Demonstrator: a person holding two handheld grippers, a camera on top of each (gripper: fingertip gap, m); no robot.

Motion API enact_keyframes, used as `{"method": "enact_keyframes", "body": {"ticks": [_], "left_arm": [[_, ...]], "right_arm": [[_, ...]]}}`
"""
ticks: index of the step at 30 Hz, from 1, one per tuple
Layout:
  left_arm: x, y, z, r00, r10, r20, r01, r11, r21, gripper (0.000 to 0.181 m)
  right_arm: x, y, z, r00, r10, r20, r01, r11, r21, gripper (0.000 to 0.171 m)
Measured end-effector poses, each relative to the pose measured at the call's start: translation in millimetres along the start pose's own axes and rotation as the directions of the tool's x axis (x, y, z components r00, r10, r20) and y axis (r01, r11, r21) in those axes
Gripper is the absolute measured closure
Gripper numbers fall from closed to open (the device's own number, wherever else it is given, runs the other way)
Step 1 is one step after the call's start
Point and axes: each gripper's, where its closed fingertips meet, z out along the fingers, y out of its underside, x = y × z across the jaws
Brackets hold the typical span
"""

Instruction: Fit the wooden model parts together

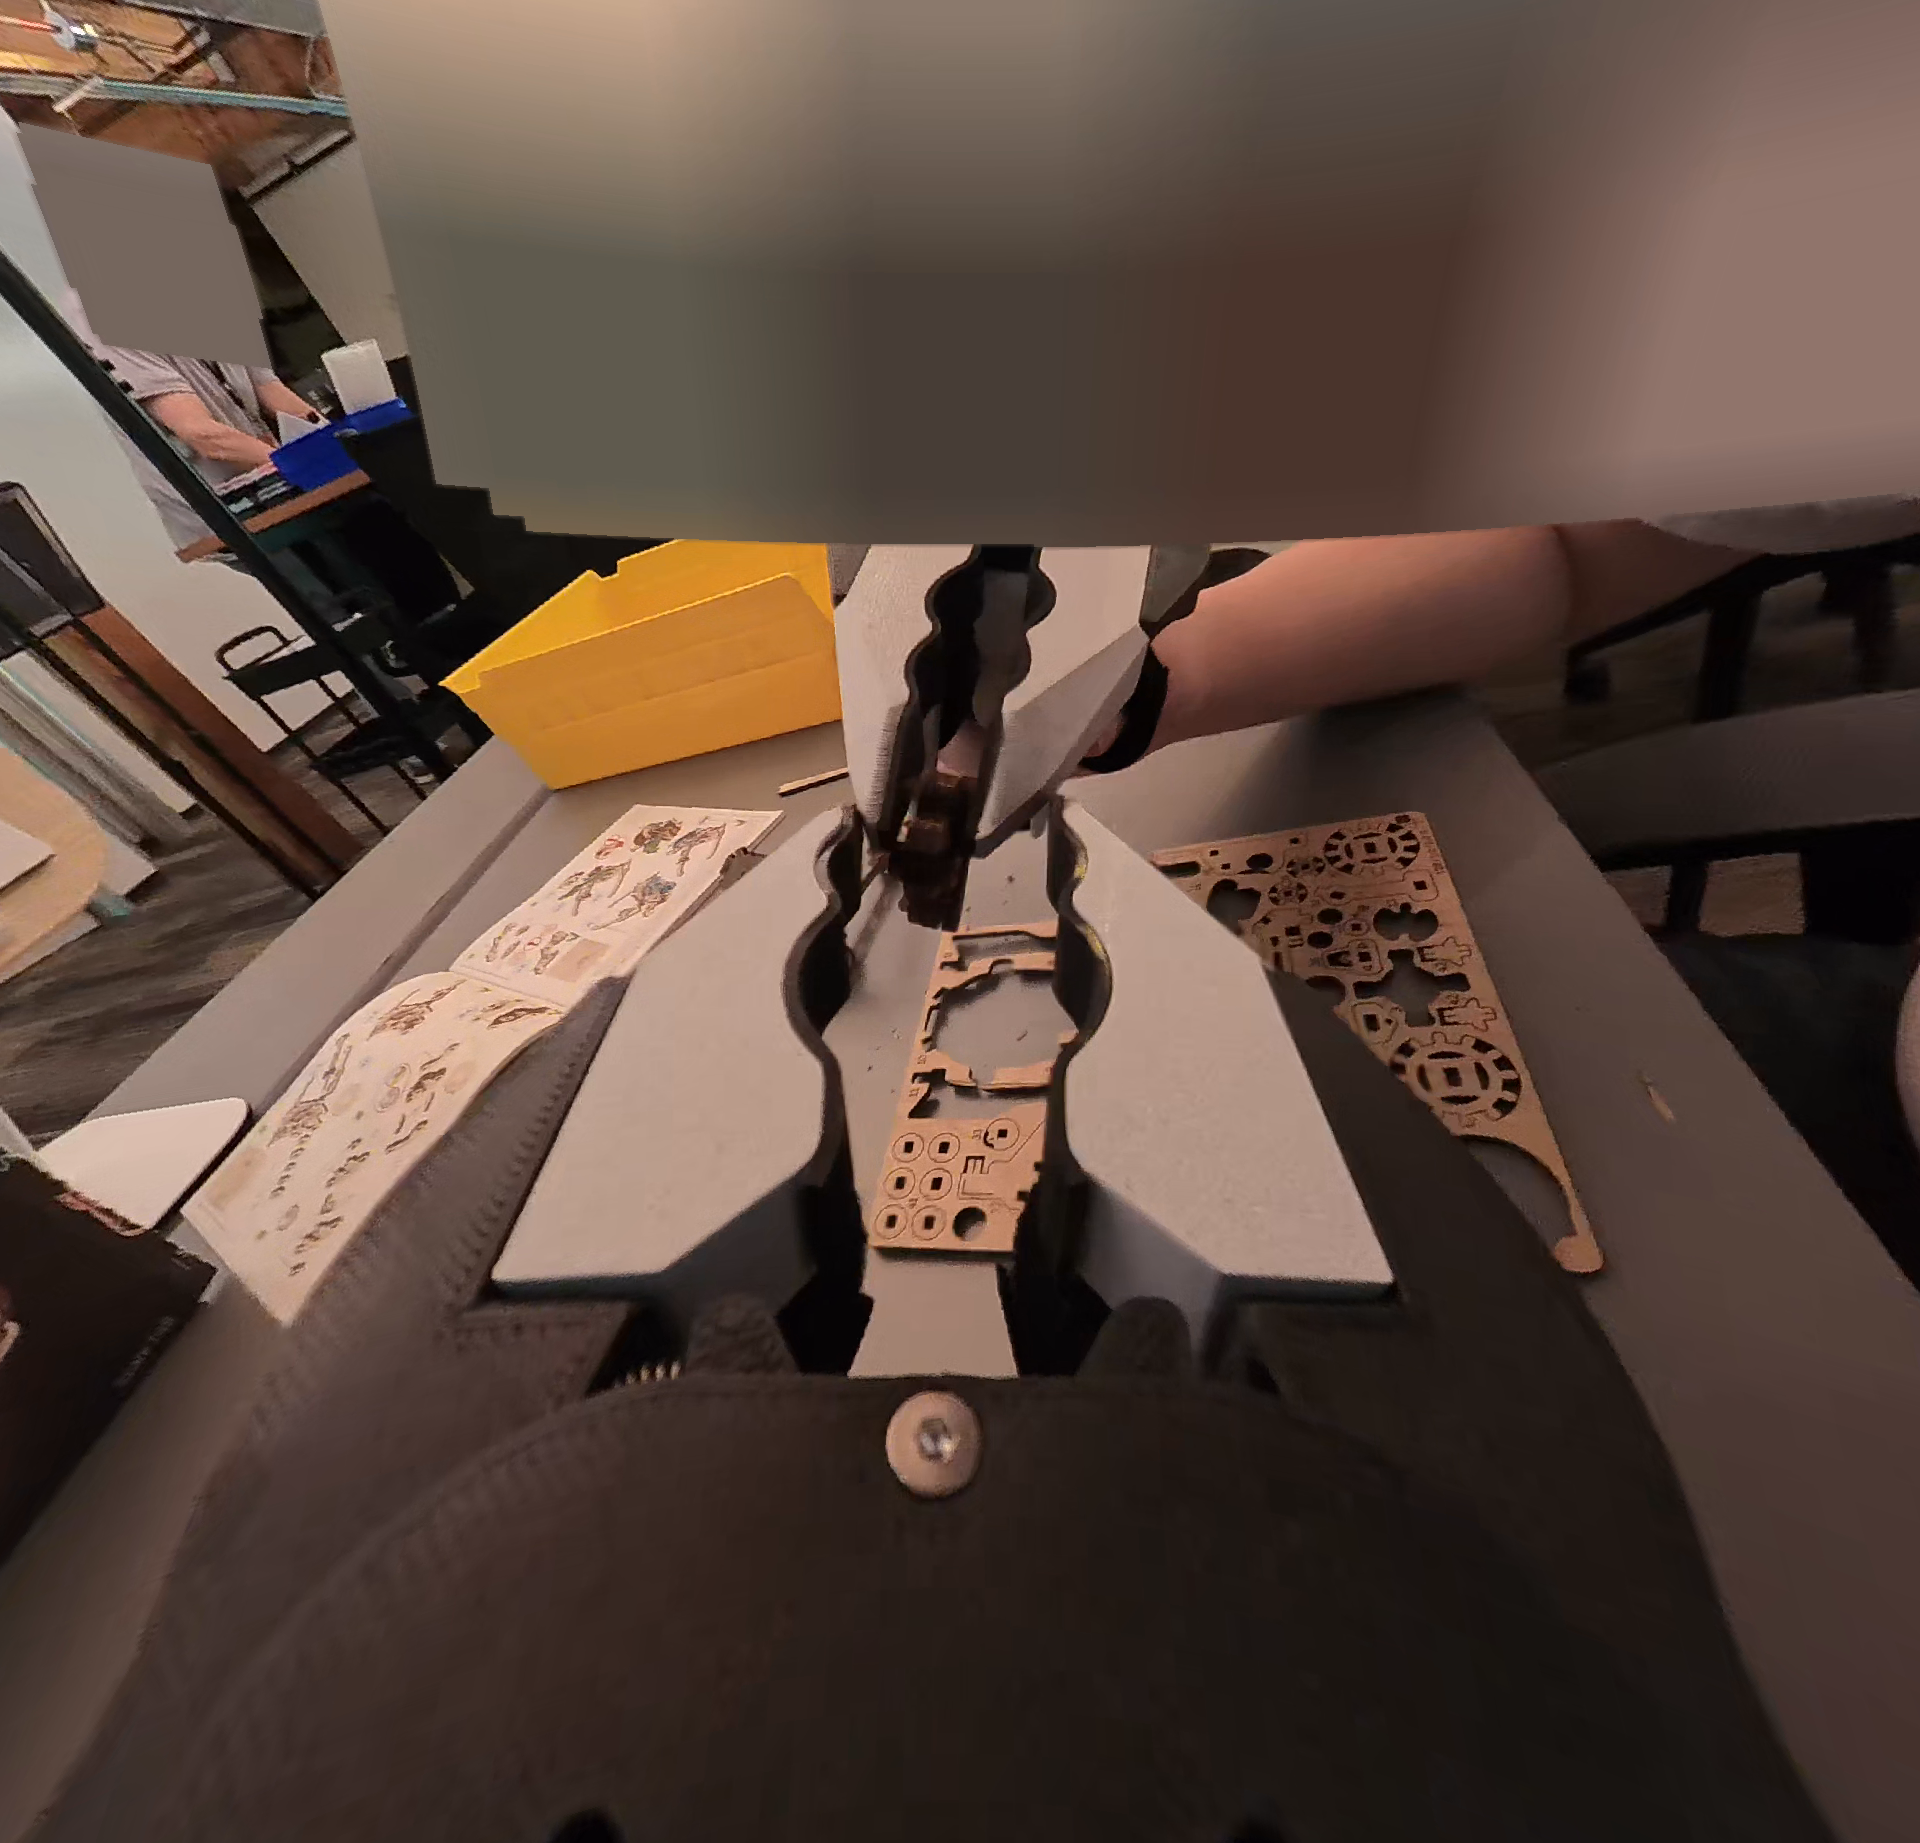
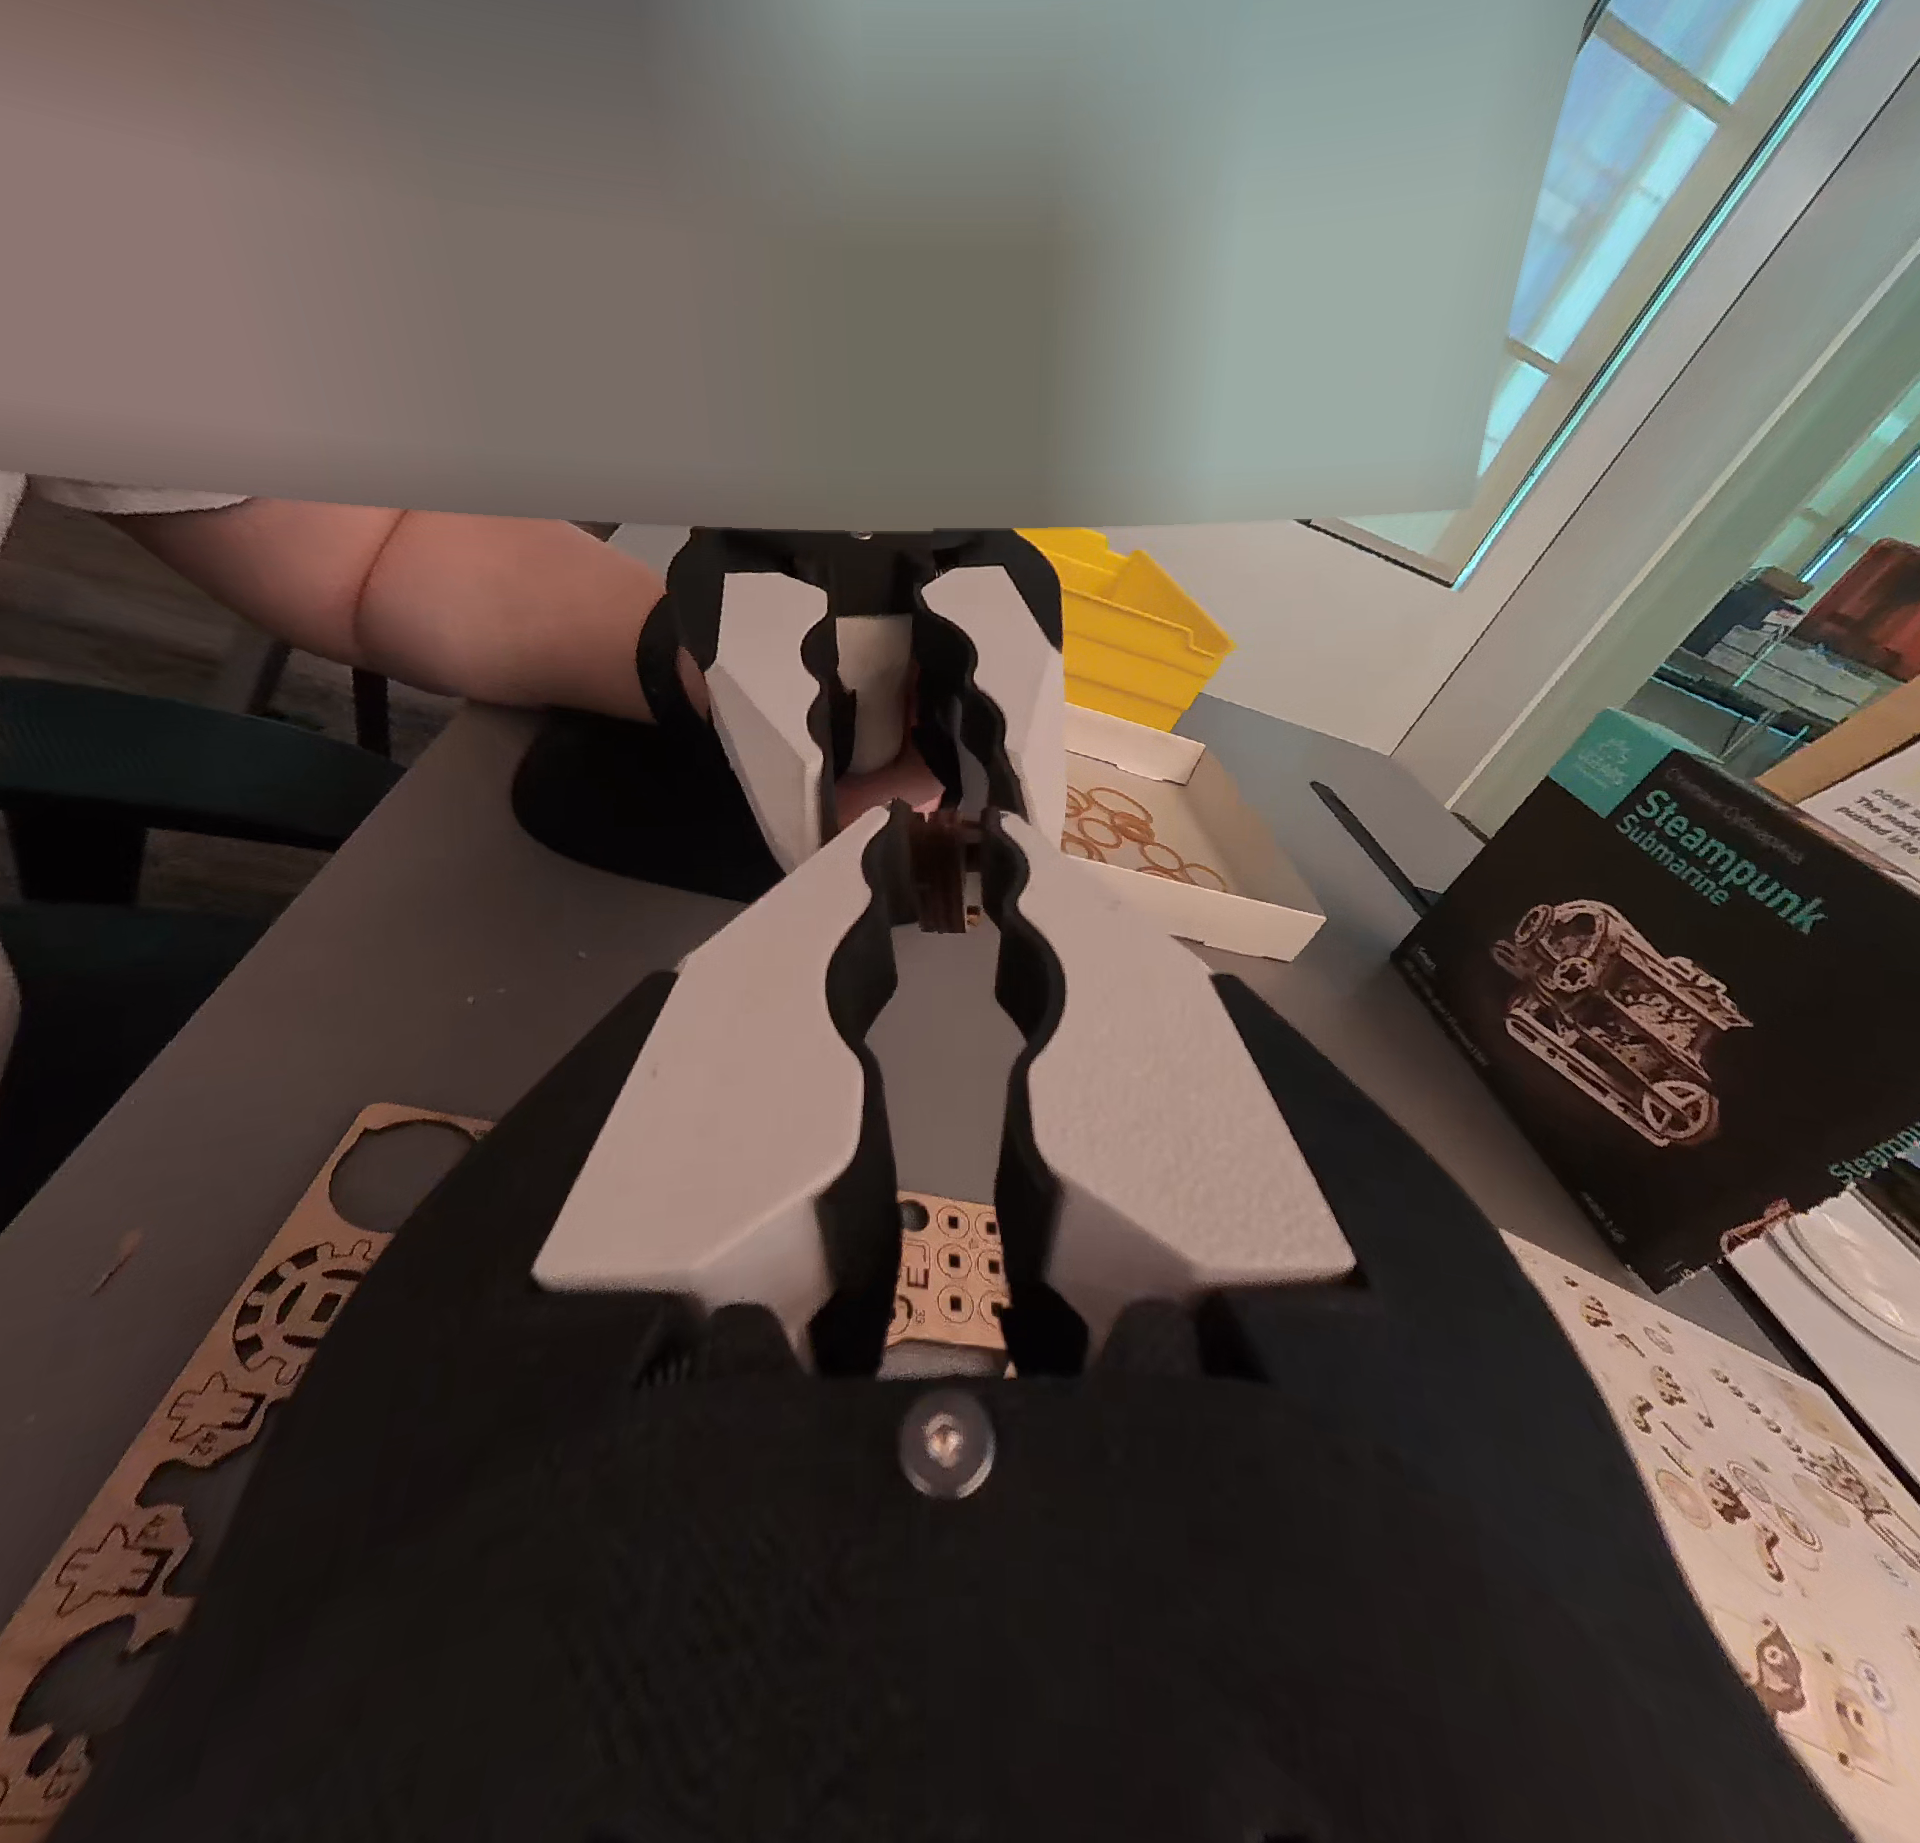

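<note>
A small dark wooden assembly (image 2: 940, 879) is pinched between the black pads of my right gripper (image 2: 940, 858), a little above the grey table (image 2: 436, 962). In the left wrist view the right gripper (image 1: 935, 858) comes in from the far side with the assembly (image 1: 933, 853) at its tips. My left gripper (image 1: 954, 837) is open, its fingertips either side of the right gripper's tips; it also shows in the right wrist view (image 2: 920, 817). A thin wooden stick (image 1: 868, 894) shows by its left finger. A punched wooden sheet (image 1: 977, 1087) lies flat under the left gripper.
A second punched wooden sheet (image 1: 1382, 952) lies to the right, an open instruction booklet (image 1: 499, 1004) to the left. A yellow bin (image 1: 665, 661) stands at the far edge. A white tray of rubber rings (image 2: 1174, 858) and a black kit box (image 2: 1621, 993) sit nearby. The tips of both grippers are at nearly the same place.
</note>
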Motion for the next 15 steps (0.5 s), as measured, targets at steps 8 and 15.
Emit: {"method": "enact_keyframes", "body": {"ticks": [8,15], "left_arm": [[-6,1,0,0.976,0.186,0.109,-0.184,0.982,-0.034,0.148],[-21,-9,-3,0.876,0.367,0.313,-0.354,0.93,-0.1,0.152]], "right_arm": [[6,-4,-2,0.997,0.07,-0.013,-0.07,0.997,0.041,0.159],[15,-13,-5,0.989,0.017,-0.147,-0.004,0.996,0.085,0.159]]}}
